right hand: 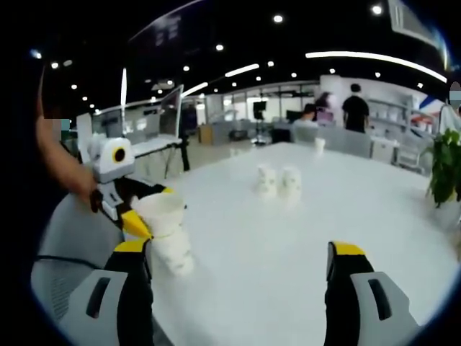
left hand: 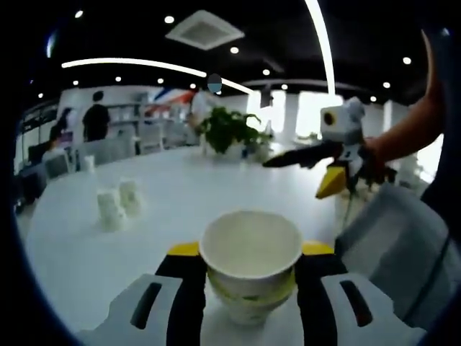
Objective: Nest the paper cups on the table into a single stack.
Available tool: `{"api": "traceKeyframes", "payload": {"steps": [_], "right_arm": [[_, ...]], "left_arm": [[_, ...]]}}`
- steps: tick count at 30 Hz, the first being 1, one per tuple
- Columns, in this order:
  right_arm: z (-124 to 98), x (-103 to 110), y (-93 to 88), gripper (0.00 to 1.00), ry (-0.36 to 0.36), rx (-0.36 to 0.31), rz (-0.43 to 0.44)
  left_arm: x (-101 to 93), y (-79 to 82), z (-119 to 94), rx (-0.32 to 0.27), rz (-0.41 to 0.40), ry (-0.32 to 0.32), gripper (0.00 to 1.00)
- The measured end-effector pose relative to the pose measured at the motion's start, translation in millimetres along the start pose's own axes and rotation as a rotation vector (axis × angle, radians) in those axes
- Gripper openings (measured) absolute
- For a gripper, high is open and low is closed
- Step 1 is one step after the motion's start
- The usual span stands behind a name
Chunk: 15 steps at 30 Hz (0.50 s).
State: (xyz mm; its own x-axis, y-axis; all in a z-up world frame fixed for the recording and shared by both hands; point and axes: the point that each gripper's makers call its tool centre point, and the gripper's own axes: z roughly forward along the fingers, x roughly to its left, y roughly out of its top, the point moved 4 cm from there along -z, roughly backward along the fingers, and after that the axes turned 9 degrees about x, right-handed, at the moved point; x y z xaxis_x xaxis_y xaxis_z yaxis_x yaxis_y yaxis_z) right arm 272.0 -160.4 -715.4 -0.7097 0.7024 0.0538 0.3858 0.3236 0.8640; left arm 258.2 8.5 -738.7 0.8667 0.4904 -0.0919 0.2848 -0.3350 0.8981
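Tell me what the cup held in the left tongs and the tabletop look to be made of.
Cup stack: apparently paper, matte off-white, with a thin rolled rim; a second rim below shows cups nested. The left tongs are shut on it. Table: smooth white top with a soft sheen, possibly laminate or painted board; the pictures cannot settle which.

Two paper cups [right hand: 279, 180] stand side by side on the table [right hand: 346, 209].

White paper cup stack [left hand: 251, 270], pale cream inside; white round table [left hand: 180, 194]; grippers black w/ yellow tips [right hand: 241, 252].
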Motion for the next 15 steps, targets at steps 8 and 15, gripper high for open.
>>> {"api": "traceKeyframes", "payload": {"steps": [8,15], "right_arm": [[0,-2,6.2,1.0,-0.002,-0.01,-0.007],[1,-5,15.4,1.0,-0.003,-0.025,-0.016]], "left_arm": [[13.2,16.1,-7,-0.038,-0.062,0.012,0.7],[15.7,48.6,-17,-0.092,-0.055,-0.02,0.82]]}}
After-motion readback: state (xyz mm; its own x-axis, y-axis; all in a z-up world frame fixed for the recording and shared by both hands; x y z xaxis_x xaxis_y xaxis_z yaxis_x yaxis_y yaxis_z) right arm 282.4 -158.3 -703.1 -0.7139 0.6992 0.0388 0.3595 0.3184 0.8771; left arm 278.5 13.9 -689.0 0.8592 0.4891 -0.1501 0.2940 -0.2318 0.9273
